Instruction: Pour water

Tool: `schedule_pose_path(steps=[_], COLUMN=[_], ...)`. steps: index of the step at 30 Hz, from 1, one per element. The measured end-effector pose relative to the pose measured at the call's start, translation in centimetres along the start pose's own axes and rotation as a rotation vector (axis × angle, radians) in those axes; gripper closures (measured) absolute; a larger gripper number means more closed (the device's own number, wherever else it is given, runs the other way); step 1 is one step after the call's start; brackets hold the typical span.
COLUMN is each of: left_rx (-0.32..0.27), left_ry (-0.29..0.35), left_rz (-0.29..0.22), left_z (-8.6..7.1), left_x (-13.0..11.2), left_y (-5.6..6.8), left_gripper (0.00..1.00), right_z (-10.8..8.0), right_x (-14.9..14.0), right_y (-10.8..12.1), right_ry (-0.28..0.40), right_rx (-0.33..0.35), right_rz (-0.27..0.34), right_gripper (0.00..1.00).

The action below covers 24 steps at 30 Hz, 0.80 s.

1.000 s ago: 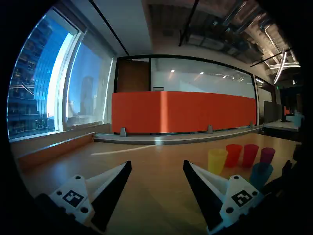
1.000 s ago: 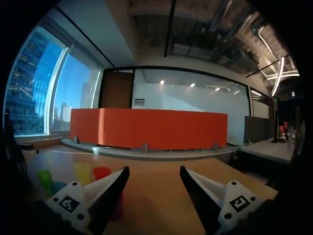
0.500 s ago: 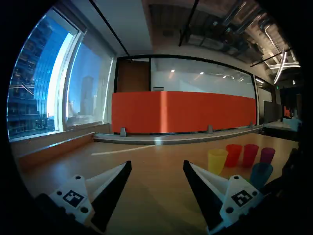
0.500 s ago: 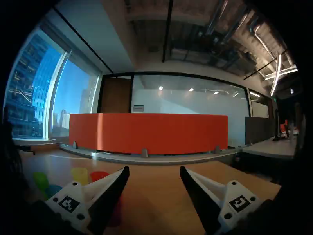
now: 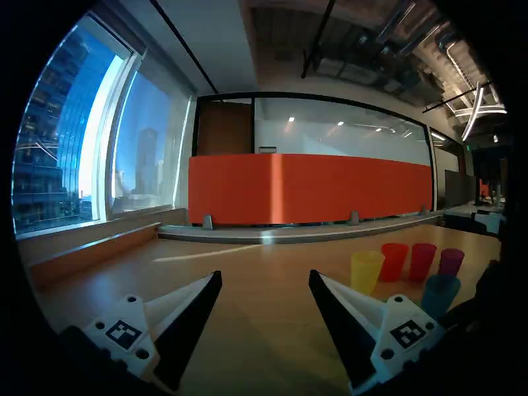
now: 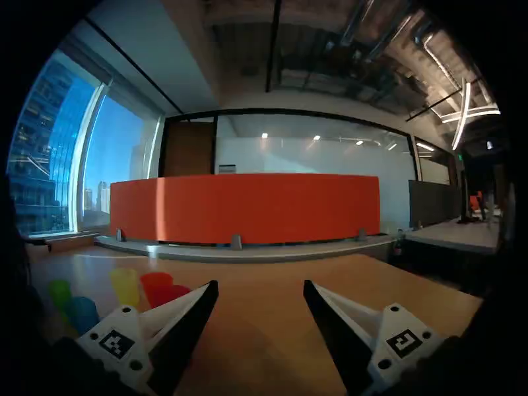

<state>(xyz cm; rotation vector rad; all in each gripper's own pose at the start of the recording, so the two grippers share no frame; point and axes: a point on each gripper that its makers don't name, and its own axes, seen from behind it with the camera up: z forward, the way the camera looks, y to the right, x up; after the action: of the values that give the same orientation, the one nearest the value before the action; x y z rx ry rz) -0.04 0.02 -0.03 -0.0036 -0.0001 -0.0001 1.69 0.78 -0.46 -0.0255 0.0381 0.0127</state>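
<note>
Over the wooden table (image 5: 264, 323), both grippers stayed spread and empty — the left gripper (image 5: 264, 277) unmoved, the right gripper (image 6: 261, 285) dipped a little, so the coloured cups (image 6: 125, 285) standing between them on the table rose in its view — with the orange partition (image 5: 303, 188) unchanged beyond.

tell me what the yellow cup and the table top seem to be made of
Yellow cup: probably plastic; bright even colour, smooth wall that seems slightly translucent. Table top: wood or wood-look laminate, the look leaves that open; warm tan with faint grain, a soft sheen catching a streak of sunlight.
</note>
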Motion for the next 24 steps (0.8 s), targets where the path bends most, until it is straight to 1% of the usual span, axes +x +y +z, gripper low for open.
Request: schedule_pose_path(steps=[9,18,24], left_rx=[0.0,0.0,0.0], left_ry=[0.0,0.0,0.0], left_rz=[0.0,0.0,0.0], left_z=[0.0,0.0,0.0], left_x=[0.0,0.0,0.0], left_y=[0.0,0.1,0.0], left_gripper=[0.02,0.02,0.02], right_z=[0.5,0.6,0.6], right_x=[-0.6,-1.4,-1.6], right_y=[-0.1,-0.3,-0.6], right_ry=[-0.008,-0.025,-0.035], right_rx=[0.006,0.011,0.016], right_rz=[-0.002,0.005,-0.013], right_gripper=[0.0,0.0,0.0])
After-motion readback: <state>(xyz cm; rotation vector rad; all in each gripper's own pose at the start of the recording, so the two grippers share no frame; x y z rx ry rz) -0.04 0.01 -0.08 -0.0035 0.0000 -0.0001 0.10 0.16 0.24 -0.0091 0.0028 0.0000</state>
